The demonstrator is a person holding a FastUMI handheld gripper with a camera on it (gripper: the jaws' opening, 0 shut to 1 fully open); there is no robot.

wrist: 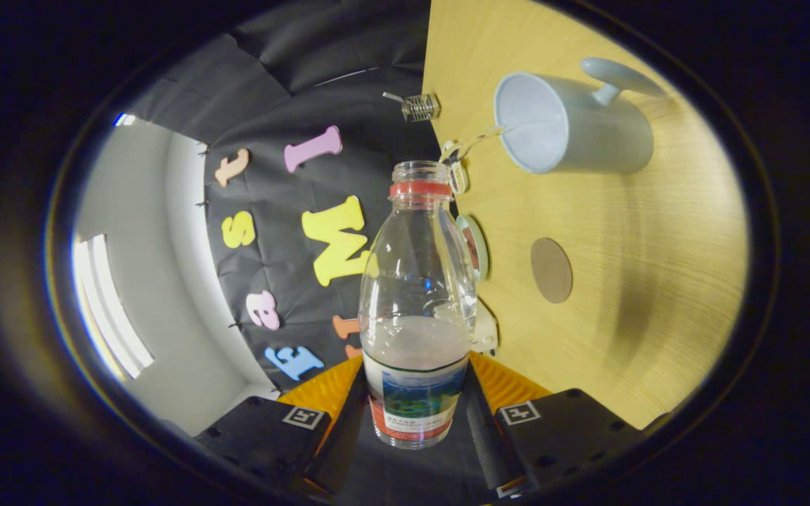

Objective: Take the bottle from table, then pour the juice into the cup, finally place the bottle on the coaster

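Bottle (pixel 415 309): clear plastic, cap off, held betw. the gripper (pixel 415 414) fingers, both pressing on its labelled lower body. Gripper rolled sideways, so bottle is tipped w/ mouth toward the cup (pixel 567 126). A thin stream runs from bottle mouth to cup rim; liquid pools at bottle's label end.

Status, as judged: pickup done, pour in progress, placement on coaster (pixel 551 270) pending. Coaster lies bare, well apart from cup, nearer the bottle body.

Surface: light wood table (pixel 658 295). Small coiled metal item (pixel 419 107) at table edge beyond cup. Past that edge, black cloth wall, then pale room wall w/ bright window
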